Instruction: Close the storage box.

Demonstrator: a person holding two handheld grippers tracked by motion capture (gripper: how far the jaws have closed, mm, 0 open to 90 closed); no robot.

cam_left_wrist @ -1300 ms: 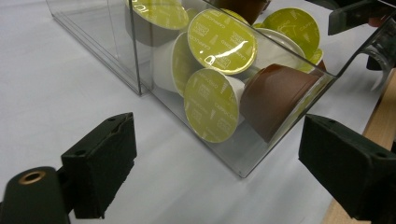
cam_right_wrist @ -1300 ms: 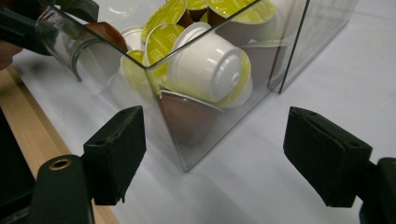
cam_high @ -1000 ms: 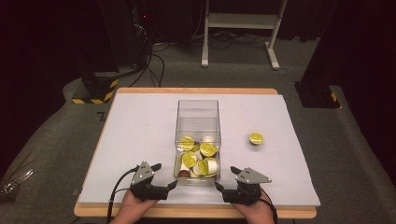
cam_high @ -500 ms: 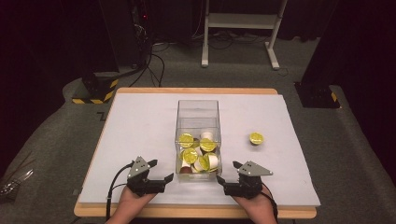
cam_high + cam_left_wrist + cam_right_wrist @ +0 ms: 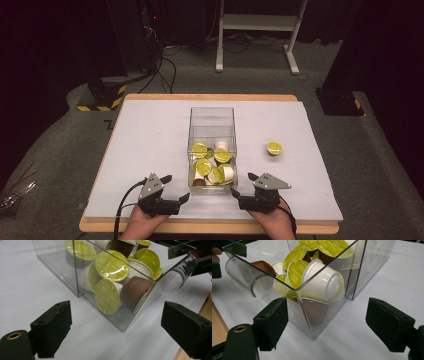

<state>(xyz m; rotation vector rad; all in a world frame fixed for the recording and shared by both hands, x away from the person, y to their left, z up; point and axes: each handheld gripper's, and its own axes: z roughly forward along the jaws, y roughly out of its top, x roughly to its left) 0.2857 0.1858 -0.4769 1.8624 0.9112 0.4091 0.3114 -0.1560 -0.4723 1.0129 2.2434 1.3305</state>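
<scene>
**Both grippers idle at the near edge; one capsule lies outside the box**

Left of frame, high view: the left gripper [image 5: 176, 189] sits low and left of centre, resting at the near edge of the white table cover [image 5: 150, 145]. Over the last moment its jaws closed a little and opened again; they now stand wide with nothing between them. In the left gripper view the two black pads frame the near corner of the clear box [image 5: 120, 322] without touching it.

Centre: the clear box [image 5: 212, 120] stands with its long axis running away from the person, its near half filled with coffee capsules [image 5: 210, 162], yellow-green lids facing various ways. A curved clear lip juts from the near wall of the box.

Right of centre, low in frame: the right gripper [image 5: 242, 189] mirrors the left one, jaws wide apart and empty. The right gripper view shows its pads either side of the box's other near corner [image 5: 312, 325], clear of the walls.

Right of frame: a loose capsule [image 5: 274, 148] sits lid-up on the cover, well apart from the box's right wall, beyond the right gripper and slightly right of it.

Assessment: the loose capsule appears to be the item outstanding. The right gripper is plainly the nearer; a reach up-frame and slightly rightward would bring it there, whereas the left would have to cross the box.
</scene>
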